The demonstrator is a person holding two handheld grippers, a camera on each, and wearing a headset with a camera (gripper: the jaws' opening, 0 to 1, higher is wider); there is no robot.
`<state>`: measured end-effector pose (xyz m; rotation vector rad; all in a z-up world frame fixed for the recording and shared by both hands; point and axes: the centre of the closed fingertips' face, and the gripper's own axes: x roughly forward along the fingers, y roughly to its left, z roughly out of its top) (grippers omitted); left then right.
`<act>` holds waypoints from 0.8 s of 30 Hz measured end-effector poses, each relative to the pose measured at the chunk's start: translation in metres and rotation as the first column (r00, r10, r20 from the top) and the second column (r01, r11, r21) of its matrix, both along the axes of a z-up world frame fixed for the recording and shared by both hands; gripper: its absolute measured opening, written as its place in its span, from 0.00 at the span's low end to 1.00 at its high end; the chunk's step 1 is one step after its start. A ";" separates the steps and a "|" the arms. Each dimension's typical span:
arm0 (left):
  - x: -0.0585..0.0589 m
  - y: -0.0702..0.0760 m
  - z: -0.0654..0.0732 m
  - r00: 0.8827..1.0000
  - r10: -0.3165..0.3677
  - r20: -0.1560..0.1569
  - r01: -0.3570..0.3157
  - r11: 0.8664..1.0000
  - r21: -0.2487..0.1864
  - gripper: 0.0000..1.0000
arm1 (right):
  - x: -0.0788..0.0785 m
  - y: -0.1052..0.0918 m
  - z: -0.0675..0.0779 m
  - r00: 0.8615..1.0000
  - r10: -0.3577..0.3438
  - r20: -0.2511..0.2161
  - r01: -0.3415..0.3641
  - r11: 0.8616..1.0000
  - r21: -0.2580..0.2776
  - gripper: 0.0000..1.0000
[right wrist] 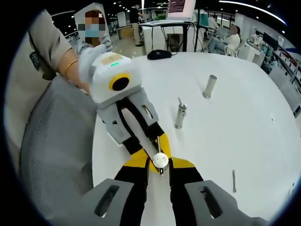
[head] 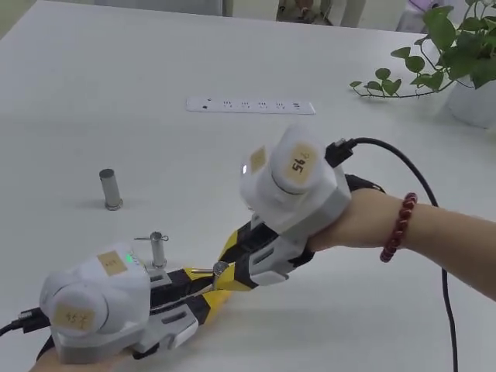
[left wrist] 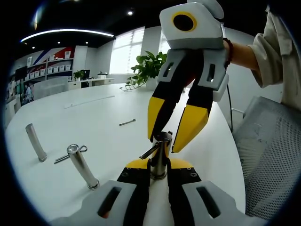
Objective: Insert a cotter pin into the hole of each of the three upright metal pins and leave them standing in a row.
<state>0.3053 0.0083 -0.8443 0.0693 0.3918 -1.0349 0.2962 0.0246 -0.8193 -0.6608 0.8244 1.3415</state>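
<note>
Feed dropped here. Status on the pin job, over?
Left gripper shut on metal pin. Right gripper at its top, grip unclear. Cotter pin pokes from its side. Nothing blocking.

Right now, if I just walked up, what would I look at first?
Two yellow-tipped claws meet on one metal pin on the white table: the left claw is shut on its base, and the right claw straddles its top. Farther back stand a second pin with a cotter pin through it and a bare pin.
</note>
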 end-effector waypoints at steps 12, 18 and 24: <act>0.000 0.000 -0.001 1.000 0.001 -0.001 -0.001 1.000 0.000 0.12 | 0.002 0.000 -0.003 0.999 0.019 0.047 -0.019 1.000 -0.006 0.15; 0.000 0.000 -0.002 1.000 0.000 0.005 0.000 1.000 0.005 0.12 | 0.003 -0.001 -0.003 0.999 0.015 0.051 -0.015 1.000 -0.004 0.14; 0.000 -0.001 -0.005 1.000 -0.004 0.013 0.004 1.000 0.027 0.12 | 0.003 -0.001 -0.002 0.999 0.001 0.048 -0.002 1.000 0.011 0.13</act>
